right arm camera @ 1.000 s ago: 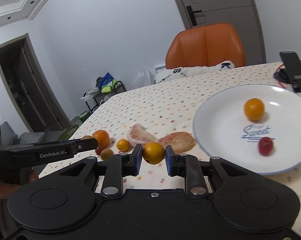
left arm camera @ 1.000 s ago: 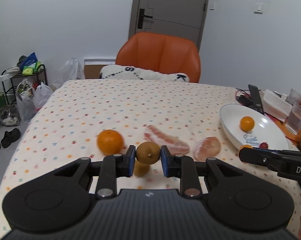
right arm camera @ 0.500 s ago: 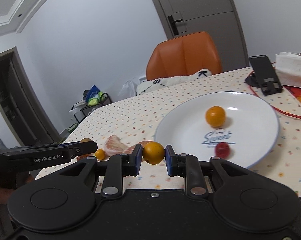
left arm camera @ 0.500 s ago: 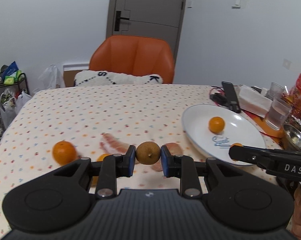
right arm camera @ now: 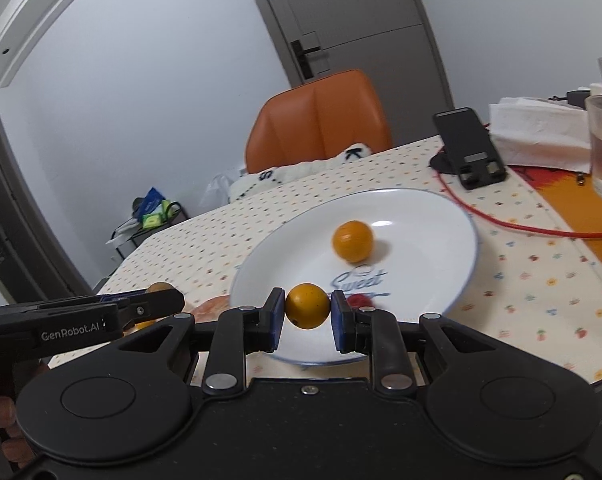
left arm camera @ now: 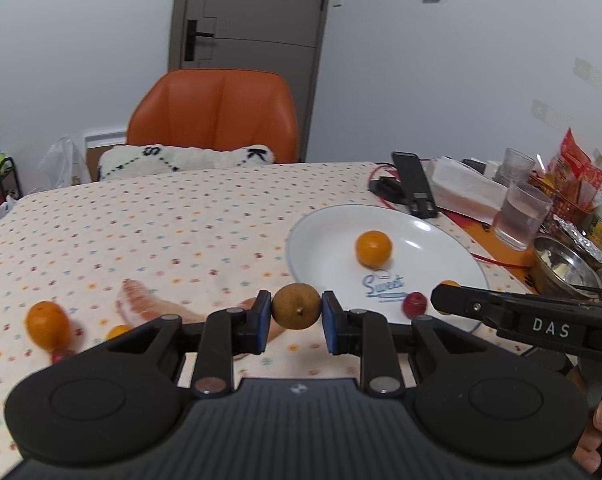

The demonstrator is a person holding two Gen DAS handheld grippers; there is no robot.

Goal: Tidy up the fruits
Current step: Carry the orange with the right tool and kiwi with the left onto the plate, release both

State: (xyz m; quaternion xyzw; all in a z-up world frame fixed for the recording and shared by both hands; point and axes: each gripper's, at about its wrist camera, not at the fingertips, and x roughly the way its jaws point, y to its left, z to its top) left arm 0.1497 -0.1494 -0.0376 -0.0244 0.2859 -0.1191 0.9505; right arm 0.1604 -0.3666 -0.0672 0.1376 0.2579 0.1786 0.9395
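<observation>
Left wrist view takes in most of the table (left arm camera: 149, 220) under its dotted cloth, with the white plate (left arm camera: 321, 240) as the landmark; an orange chair (left arm camera: 213, 116) stands beyond the table's far edge. On the plate sit a small orange (left arm camera: 373, 248) and a red berry (left arm camera: 414, 305). Left of the plate, on the cloth, lie pomelo segments (left arm camera: 141, 300), a larger orange (left arm camera: 47, 324) and a smaller orange fruit (left arm camera: 117, 332).

The left gripper (left arm camera: 296, 316) is clamped on a round brown fruit (left arm camera: 296, 311), held just short of the plate's near-left rim. The right gripper (right arm camera: 308, 312) pinches a small yellow-orange fruit (right arm camera: 308, 306) already above the plate's near edge, so the right hand looks nearer to a release; the plate lies ahead and slightly right of the left one.

Only the right wrist view shows the plate's bare near half; only the left one shows the fruit still on the cloth.
</observation>
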